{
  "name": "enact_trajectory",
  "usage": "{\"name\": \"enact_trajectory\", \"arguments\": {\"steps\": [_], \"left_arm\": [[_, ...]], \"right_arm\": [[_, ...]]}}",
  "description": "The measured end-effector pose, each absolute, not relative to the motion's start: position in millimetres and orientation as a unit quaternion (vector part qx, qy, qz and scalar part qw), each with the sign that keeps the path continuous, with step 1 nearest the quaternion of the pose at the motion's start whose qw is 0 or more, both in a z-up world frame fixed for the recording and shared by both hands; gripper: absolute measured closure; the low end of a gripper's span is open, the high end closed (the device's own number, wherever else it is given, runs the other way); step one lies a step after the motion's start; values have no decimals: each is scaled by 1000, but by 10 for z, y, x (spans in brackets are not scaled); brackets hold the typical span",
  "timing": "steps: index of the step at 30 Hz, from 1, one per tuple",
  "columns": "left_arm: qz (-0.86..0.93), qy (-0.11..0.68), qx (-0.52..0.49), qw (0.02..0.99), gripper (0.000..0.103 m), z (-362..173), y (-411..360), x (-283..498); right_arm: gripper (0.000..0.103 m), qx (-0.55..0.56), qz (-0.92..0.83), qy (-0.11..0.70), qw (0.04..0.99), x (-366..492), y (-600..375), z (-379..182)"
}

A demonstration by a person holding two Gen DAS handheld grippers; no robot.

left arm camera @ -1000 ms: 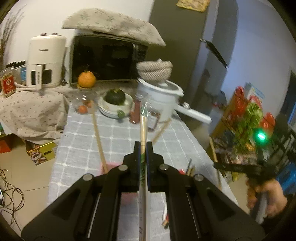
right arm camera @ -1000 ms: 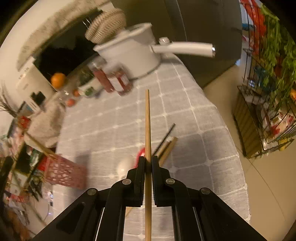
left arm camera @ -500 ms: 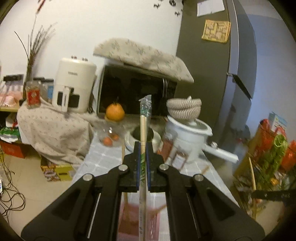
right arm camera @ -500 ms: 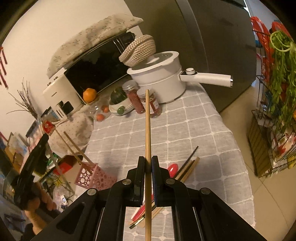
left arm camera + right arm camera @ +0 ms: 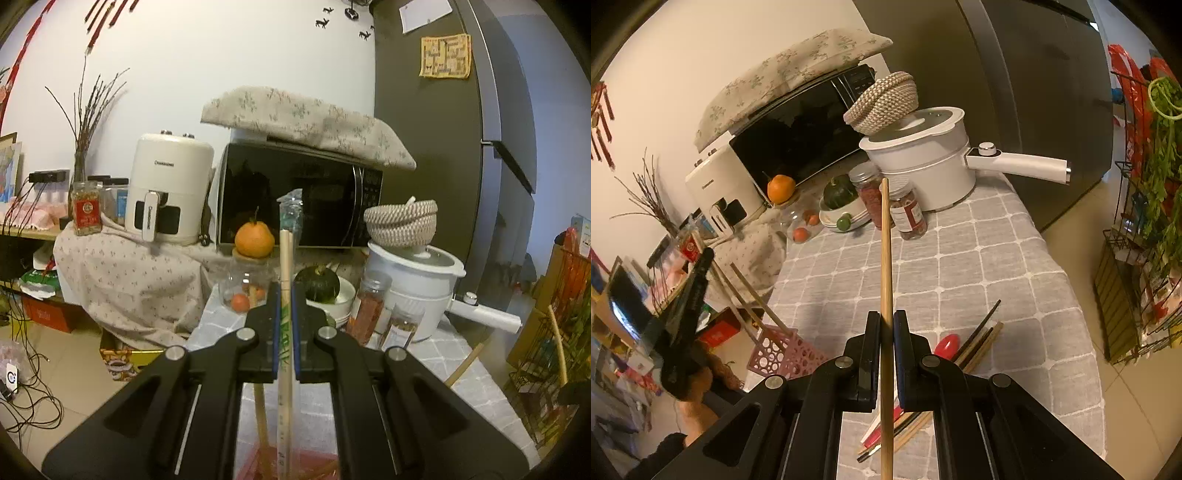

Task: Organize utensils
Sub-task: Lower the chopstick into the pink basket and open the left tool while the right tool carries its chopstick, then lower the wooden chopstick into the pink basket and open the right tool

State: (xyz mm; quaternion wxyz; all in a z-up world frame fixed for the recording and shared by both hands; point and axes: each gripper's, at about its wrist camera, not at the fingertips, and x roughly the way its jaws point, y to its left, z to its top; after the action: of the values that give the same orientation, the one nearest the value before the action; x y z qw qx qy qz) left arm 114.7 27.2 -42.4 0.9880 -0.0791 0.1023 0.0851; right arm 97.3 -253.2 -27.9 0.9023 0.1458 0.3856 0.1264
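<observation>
Grey checked desk (image 5: 979, 258) is carrying the pink basket (image 5: 783, 354); left fingers (image 5: 284, 295) are clamping wrapped chopsticks (image 5: 285, 258) directly above it, right fingers (image 5: 886, 325) gripping a bamboo chopstick (image 5: 885, 240) farther off.

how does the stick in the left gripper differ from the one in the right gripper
The left gripper holds a wrapped chopstick pair: pale, in a clear sleeve with green print that sticks up past its tip. The right gripper holds a bare wooden chopstick: darker tan, single and unwrapped. Both are clamped between shut jaws and stick out well past the fingertips.
</observation>
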Motion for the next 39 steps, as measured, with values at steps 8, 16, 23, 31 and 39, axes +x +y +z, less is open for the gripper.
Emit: {"name": "enact_trajectory", "arguments": {"steps": [8,16,23,31,39], "left_arm": [[79,125,-87,985,97,-590,244,1146],[52,174,-116,976,79,-636,290,1095],[-24,228,-101,968,62,-482,234,956],[-37,335,-124,933,44,-353,603,743],[-14,426,-77,902,34,-501,893,713]], "right_arm": [[96,134,136,371,909,980,-2432,-266],[96,129,162,312,927,907,-2251,-146],[96,128,194,261,937,821,-2060,-30],[96,120,212,234,941,755,-1797,99],[96,106,209,201,951,874,-1360,125]]}}
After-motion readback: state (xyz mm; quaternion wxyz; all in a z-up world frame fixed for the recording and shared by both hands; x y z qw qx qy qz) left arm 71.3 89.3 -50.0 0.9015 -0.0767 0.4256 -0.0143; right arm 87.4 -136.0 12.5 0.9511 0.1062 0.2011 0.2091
